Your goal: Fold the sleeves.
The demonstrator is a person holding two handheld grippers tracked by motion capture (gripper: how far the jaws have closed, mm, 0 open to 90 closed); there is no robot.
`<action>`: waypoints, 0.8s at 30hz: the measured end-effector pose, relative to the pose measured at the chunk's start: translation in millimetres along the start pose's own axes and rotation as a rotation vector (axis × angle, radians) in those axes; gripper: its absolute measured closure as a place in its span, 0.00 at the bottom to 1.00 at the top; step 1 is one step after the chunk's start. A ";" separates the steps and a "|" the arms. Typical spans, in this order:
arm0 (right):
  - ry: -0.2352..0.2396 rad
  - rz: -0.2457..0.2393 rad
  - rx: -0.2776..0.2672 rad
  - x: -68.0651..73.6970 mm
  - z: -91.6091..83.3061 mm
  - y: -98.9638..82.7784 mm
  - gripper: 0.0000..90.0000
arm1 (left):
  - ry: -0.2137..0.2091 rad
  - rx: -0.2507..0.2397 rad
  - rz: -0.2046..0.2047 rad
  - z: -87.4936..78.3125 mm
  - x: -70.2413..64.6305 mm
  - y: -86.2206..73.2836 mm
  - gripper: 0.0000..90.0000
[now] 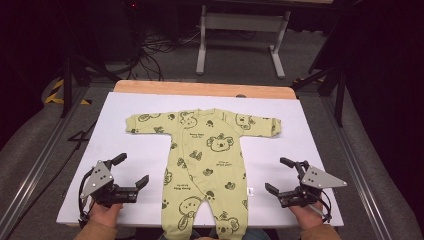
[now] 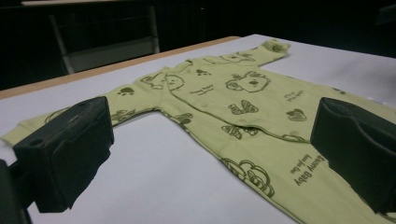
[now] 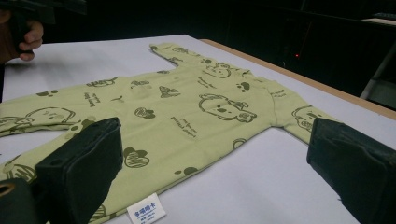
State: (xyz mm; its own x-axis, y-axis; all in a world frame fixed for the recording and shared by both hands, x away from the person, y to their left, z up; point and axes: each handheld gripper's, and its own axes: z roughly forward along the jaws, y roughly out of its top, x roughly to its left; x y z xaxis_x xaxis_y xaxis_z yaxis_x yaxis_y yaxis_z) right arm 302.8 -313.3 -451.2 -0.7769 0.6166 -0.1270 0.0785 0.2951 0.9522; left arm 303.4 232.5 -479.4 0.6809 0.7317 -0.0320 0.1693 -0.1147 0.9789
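Green baby romper (image 1: 207, 165) with koala print flat on white table cover (image 1: 300, 130), centre of table, sleeves spread toward 9 and 3 o'clock, legs running to 6 o'clock edge. White label (image 3: 146, 213) at romper's side seam. Left gripper (image 1: 134, 171) at 8 o'clock of romper, jaws wide apart, nothing between, just beside left leg. Right gripper (image 1: 280, 175) at 4 o'clock, jaws likewise spread, empty, near right leg. Wooden table edge (image 1: 200, 89) at 12 o'clock.

One romper (image 1: 207, 165) lies between two grippers, the left gripper (image 1: 134, 170) and the right gripper (image 1: 276, 175); one label (image 3: 146, 213) sits beside the right one's jaws.
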 end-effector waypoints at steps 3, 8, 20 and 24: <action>0.006 -0.002 0.011 -0.7 1.7 -1.0 0.05 | -0.001 0.006 0.016 1.5 0.3 1.2 0.00; -0.006 -0.008 -0.003 -0.3 0.5 -1.1 0.02 | 0.014 0.023 0.053 3.8 -1.1 2.9 0.00; 0.022 0.022 -0.060 -5.3 0.7 -4.4 0.01 | 0.003 0.072 -0.003 10.1 6.2 10.9 0.01; 0.047 0.043 -0.019 -5.4 3.6 -4.4 0.01 | -0.016 0.057 -0.028 9.0 15.3 14.5 0.01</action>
State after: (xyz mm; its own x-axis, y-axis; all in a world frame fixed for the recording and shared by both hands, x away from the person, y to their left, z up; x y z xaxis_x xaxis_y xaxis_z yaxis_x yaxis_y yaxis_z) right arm 308.8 -315.4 -455.7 -0.8017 0.5933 -0.0727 0.1012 0.2547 0.9617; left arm 322.7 236.0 -467.5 0.6861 0.7248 -0.0631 0.2285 -0.1323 0.9645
